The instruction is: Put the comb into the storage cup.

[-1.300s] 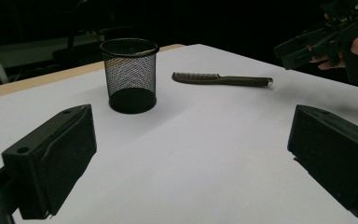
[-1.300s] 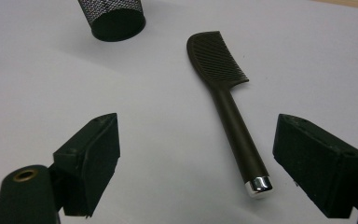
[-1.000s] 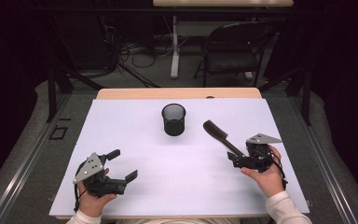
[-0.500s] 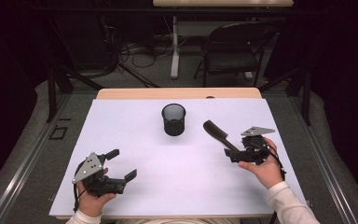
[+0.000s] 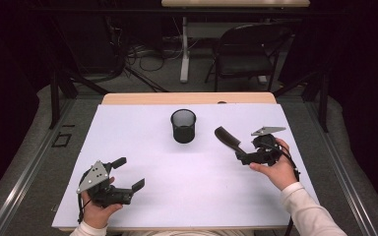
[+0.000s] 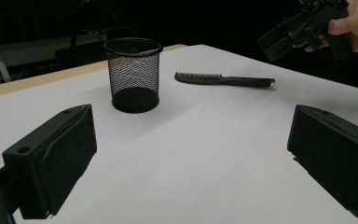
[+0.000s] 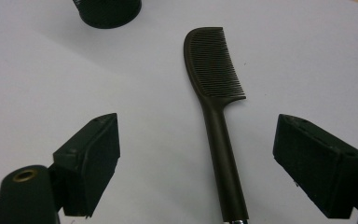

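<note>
A dark comb (image 5: 229,138) lies flat on the white table right of centre, teeth end toward the black mesh cup (image 5: 183,126). My right gripper (image 5: 246,153) hovers open just above the comb's handle end. In the right gripper view the comb (image 7: 214,60) runs up between the wide-apart jaws of my right gripper (image 7: 204,140), and neither pad touches it. My left gripper (image 5: 129,173) rests open near the front left edge, holding nothing. The left gripper view has the cup (image 6: 133,74), the comb (image 6: 223,80) and my right gripper (image 6: 303,32) beyond its own spread jaws.
The white sheet (image 5: 142,147) covers a wooden table whose far edge (image 5: 187,98) shows behind the cup. Beyond the table stand a dark chair (image 5: 248,54), a table leg and floor cables. The cup's base (image 7: 107,11) sits upper left of the comb.
My right hand has moved away from the front edge and slightly left, bringing its gripper over the comb's handle. The left hand, the cup and the comb have stayed put.
</note>
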{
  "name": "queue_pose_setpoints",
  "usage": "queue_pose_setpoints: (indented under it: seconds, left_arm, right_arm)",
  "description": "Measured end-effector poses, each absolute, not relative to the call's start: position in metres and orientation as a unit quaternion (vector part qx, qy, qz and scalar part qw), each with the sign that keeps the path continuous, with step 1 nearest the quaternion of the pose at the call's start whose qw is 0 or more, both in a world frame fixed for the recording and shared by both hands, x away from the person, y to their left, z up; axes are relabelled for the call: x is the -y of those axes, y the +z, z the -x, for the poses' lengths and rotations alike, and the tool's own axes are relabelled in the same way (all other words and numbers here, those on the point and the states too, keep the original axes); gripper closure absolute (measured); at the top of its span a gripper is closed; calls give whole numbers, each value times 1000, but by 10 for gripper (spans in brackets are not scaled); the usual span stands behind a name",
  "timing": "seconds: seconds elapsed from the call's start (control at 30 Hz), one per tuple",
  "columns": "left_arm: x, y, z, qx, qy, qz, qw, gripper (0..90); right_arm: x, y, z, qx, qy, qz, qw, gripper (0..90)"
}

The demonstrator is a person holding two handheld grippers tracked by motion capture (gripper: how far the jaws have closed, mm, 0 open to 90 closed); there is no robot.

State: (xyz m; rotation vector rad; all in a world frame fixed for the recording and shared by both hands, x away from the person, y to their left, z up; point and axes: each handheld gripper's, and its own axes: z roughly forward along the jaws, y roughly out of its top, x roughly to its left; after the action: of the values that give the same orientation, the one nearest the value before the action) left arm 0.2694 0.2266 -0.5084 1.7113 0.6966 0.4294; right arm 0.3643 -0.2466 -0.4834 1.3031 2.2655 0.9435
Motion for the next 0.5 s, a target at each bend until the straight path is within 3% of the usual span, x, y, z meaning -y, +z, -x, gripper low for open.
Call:
queue_pose_setpoints:
  seconds: [0.5]
  left_arm:
    - [-226,-509,-270,-298,183,-734,582,15]
  right_arm:
    - [242,-469,-378,-833,277,-452,159,149]
